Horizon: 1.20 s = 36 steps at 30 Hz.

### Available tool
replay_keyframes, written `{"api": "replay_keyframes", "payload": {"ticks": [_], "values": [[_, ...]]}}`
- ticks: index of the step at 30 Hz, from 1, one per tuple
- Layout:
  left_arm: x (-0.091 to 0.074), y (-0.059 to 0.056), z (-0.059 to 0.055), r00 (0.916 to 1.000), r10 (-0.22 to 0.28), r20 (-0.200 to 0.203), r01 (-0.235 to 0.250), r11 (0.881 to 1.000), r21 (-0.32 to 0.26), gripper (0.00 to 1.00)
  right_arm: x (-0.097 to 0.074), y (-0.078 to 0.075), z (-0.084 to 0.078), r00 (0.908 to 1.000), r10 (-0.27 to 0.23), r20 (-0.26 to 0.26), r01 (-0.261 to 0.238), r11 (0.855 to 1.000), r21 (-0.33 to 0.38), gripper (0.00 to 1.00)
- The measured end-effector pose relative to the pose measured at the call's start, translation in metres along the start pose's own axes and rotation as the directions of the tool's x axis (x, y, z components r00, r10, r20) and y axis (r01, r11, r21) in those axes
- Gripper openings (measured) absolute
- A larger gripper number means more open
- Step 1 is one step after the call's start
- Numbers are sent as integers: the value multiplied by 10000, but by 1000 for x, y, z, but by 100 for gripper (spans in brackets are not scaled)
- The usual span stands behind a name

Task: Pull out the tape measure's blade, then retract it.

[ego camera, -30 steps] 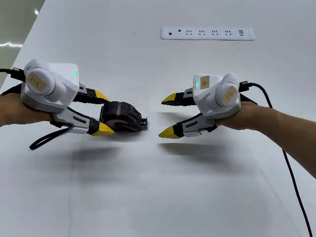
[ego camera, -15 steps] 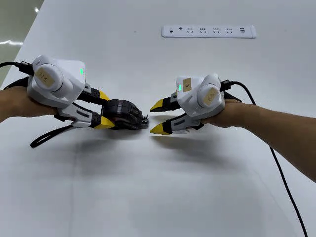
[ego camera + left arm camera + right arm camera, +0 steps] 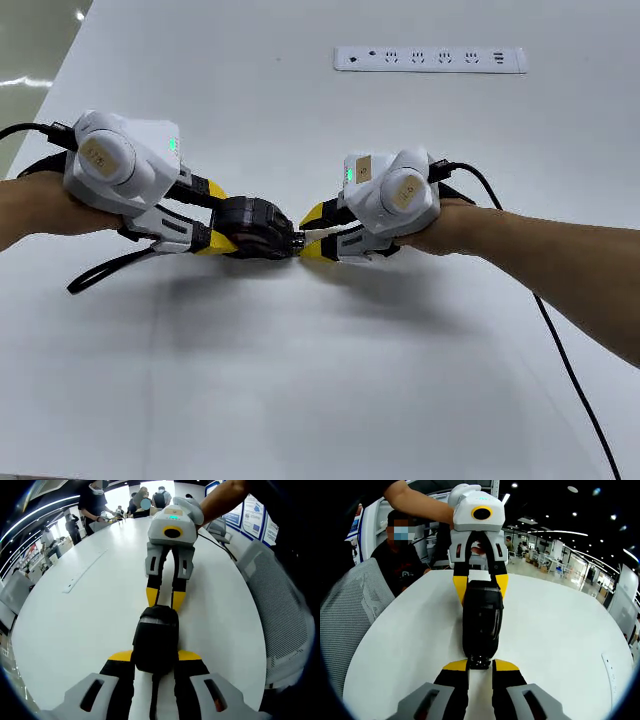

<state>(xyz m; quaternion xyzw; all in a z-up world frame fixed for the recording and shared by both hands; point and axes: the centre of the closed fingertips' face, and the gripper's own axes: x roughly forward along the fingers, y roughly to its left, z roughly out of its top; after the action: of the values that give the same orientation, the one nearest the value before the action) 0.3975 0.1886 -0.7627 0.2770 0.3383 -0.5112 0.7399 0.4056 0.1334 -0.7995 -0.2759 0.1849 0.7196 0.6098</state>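
Observation:
The black tape measure (image 3: 255, 228) lies on the white table, its case pinched between the yellow fingertips of my left gripper (image 3: 222, 217), which is shut on it. Its hook end (image 3: 297, 241) points right. My right gripper (image 3: 311, 232) faces it from the right, and its narrowed jaws are shut on that hook. From the left gripper view, the case (image 3: 156, 637) sits in my left gripper (image 3: 155, 656) with the right gripper (image 3: 165, 598) beyond. The right gripper view shows the hook (image 3: 479, 663) inside my right gripper (image 3: 480, 666), the case (image 3: 481, 615) behind it.
A white power strip (image 3: 430, 60) lies at the table's far side. The tape's black wrist strap (image 3: 105, 270) trails left. A black cable (image 3: 560, 340) runs along the right arm. A mesh chair (image 3: 280, 605) and people stand beyond the table.
My right gripper has moved left up to the tape measure, and its jaws have gone from wide open to shut on the hook. My left gripper has tightened on the case.

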Motion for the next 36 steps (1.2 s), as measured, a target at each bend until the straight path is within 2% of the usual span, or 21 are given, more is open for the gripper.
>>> {"api": "replay_keyframes", "payload": {"ticks": [17, 36], "values": [[0, 1, 0, 9999, -130, 78, 132, 9998, -161, 24, 3, 3, 0, 9999, 103, -8, -103, 9998, 150, 11], [0, 0, 0, 9998, -220, 20, 221, 9993, -295, 24, 2, 3, -1, 9998, 84, -168, -89, 9997, -246, 9]]}}
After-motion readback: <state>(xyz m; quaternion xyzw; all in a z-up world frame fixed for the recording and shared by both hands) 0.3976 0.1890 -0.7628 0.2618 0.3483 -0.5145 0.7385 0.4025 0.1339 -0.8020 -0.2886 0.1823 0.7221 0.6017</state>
